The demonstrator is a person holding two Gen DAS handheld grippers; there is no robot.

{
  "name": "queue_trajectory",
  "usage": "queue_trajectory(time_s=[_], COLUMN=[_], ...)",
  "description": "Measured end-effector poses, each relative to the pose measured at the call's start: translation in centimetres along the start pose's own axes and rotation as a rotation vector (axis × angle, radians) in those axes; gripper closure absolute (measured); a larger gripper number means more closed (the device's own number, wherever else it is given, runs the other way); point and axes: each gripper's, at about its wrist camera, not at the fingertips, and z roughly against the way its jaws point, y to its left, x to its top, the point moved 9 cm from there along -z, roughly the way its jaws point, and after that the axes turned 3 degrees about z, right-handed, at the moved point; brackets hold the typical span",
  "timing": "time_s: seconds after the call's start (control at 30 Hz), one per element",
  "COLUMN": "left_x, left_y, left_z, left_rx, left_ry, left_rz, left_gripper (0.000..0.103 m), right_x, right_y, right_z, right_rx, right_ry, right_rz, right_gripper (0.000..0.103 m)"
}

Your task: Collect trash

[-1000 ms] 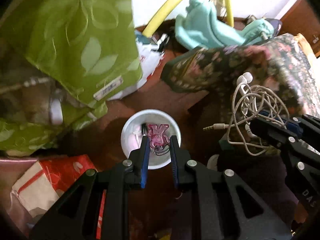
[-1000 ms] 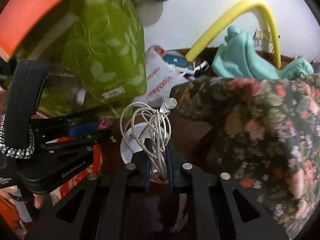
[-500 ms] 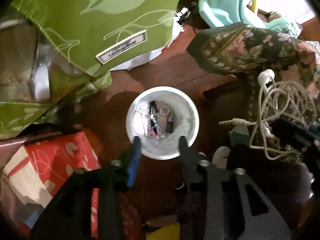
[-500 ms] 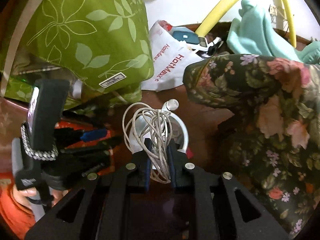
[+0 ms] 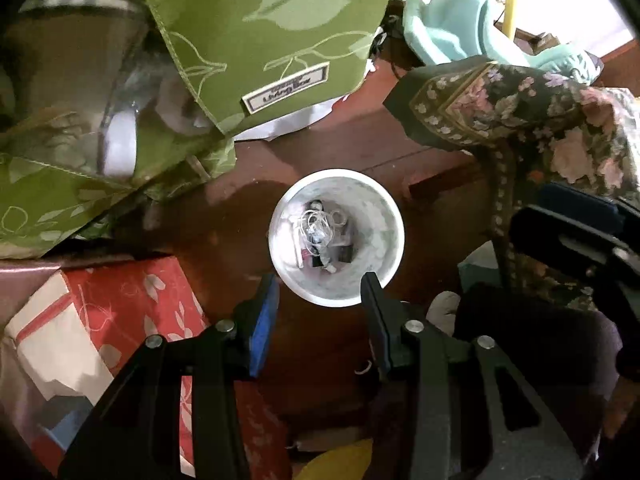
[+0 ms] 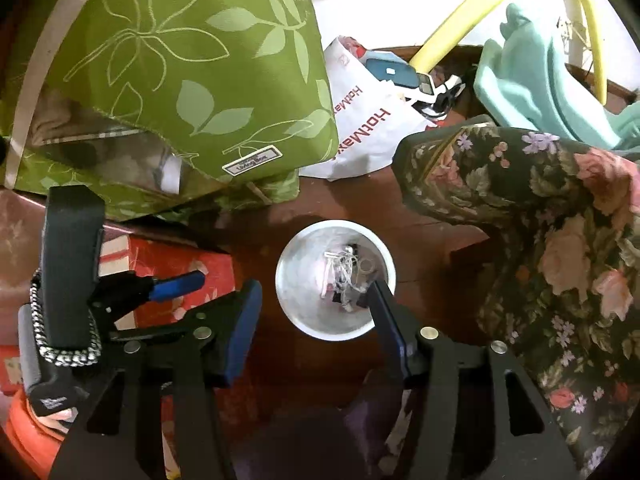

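Observation:
A white round bin (image 5: 376, 216) stands on the dark wooden floor, also in the right wrist view (image 6: 298, 276). Inside lie the tangled white earphone cable (image 5: 318, 226) (image 6: 342, 270) and small dark and pink bits of trash. My left gripper (image 5: 320, 284) is open and empty above the bin's near rim. My right gripper (image 6: 314, 290) is open and empty above the bin. The left gripper also shows at the left of the right wrist view (image 6: 176, 284), and the right gripper's body at the right of the left wrist view (image 5: 572, 232).
A green leaf-print storage box (image 6: 192, 80) stands left of the bin. A red patterned box (image 5: 132, 304) lies at the lower left. A floral cloth (image 6: 540, 208) hangs on the right. A white plastic bag (image 6: 360, 128), a teal object (image 6: 524, 80) and a yellow hoop (image 6: 460, 12) lie behind.
My right gripper opened and the earphone cable dropped into the bin. My left gripper, which had let go of the pink item a second ago, opened wider. Both moved closer over the bin.

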Motion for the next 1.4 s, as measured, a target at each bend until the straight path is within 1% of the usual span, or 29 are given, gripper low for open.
queue_trajectory(time_s=[0.13, 0.2, 0.3, 0.4, 0.47, 0.57, 0.6, 0.63, 0.8, 0.87, 0.93, 1.0, 1.03, 1.1, 1.13, 1.17, 1.2, 1.23, 1.27, 1.3, 1.33, 1.37, 1.4], left_x=[-0.2, -0.2, -0.3, -0.4, -0.5, -0.9, -1.0, -1.1, -1.7, -2.1, -2.6, -3.1, -3.3, -3.7, -4.1, -4.4, -4.6, -4.9, -5.0, -5.1, -5.2, -5.2, -5.5], left_y=[-1.2, -2.6, -4.2, -6.4, -7.6, -9.5, -10.2, -10.5, -12.3, -12.5, -12.6, -12.4, -12.4, -12.3, -12.3, -12.3, -12.2, -12.2, -12.1, -11.9, -11.9, -11.8, -11.7], left_z=[1.6, 2.6, 4.3, 6.8, 8.4, 11.6, 13.1, 14.1, 21.7, 24.5, 27.0, 29.4, 30.1, 31.5, 32.0, 32.4, 32.8, 33.0, 33.2, 33.3, 33.2, 33.2, 33.3], left_rx=[-0.024, -0.044, -0.063, -0.09, -0.114, -0.144, -0.153, -0.16, -0.243, -0.268, -0.295, -0.314, -0.316, -0.307, -0.3, -0.295, -0.301, -0.307, -0.312, -0.311, -0.307, -0.3, -0.298], left_ry=[-0.03, -0.052, -0.088, -0.144, -0.18, -0.253, -0.289, -0.314, -0.498, -0.569, -0.631, -0.692, -0.711, -0.758, -0.777, -0.794, -0.805, -0.809, -0.815, -0.82, -0.825, -0.833, -0.839], left_rz=[-0.025, -0.052, -0.094, -0.143, -0.171, -0.224, -0.248, -0.261, -0.329, -0.359, -0.382, -0.407, -0.417, -0.452, -0.469, -0.485, -0.498, -0.502, -0.505, -0.505, -0.505, -0.508, -0.511], left_gripper=[0.061, 0.061, 0.061, 0.061, 0.061, 0.061, 0.061, 0.061, 0.061, 0.061, 0.061, 0.061, 0.061, 0.061, 0.061, 0.059, 0.055, 0.052, 0.044, 0.035, 0.029, 0.017, 0.008], right_x=[-0.8, -1.0, -1.6, -1.9, -2.4, -3.2, -3.5, -3.9, -5.9, -6.9, -7.8, -8.6, -9.2, -9.9, -10.4, -10.7, -11.0, -11.3, -11.4, -11.7, -12.1, -12.6, -12.9], right_y=[-0.5, -0.9, -1.5, -2.0, -2.3, -2.4, -2.3, -2.2, -1.7, -1.5, -1.5, -1.3, -1.2, -0.9, -0.7, -0.5, -0.4, -0.2, -0.2, -0.2, -0.1, -0.1, 0.0], right_z=[2.3, 3.8, 7.3, 10.3, 13.2, 17.3, 18.4, 20.2, 26.7, 29.2, 31.2, 32.4, 33.1, 33.8, 34.2, 34.5, 34.6, 34.7, 34.8, 35.0, 35.4, 35.7, 35.9], right_rx=[-0.047, -0.073, -0.123, -0.164, -0.194, -0.237, -0.249, -0.269, -0.357, -0.419, -0.468, -0.495, -0.507, -0.521, -0.528, -0.534, -0.544, -0.57, -0.595, -0.62, -0.645, -0.666, -0.682], right_ry=[-0.043, -0.077, -0.156, -0.233, -0.301, -0.401, -0.429, -0.475, -0.647, -0.711, -0.76, -0.796, -0.815, -0.844, -0.863, -0.88, -0.889, -0.894, -0.893, -0.893, -0.901, -0.915, -0.929], right_rz=[-0.005, -0.015, -0.041, -0.072, -0.102, -0.144, -0.154, -0.171, -0.229, -0.273, -0.315, -0.347, -0.367, -0.397, -0.414, -0.424, -0.429, -0.433, -0.437, -0.443, -0.453, -0.466, -0.476], right_gripper=[0.051, 0.051, 0.051, 0.051, 0.051, 0.051, 0.051, 0.051, 0.051, 0.051, 0.051, 0.05, 0.05, 0.045, 0.045, 0.045, 0.044, 0.043, 0.03, 0.014, 0.008, 0.002, 0.0])
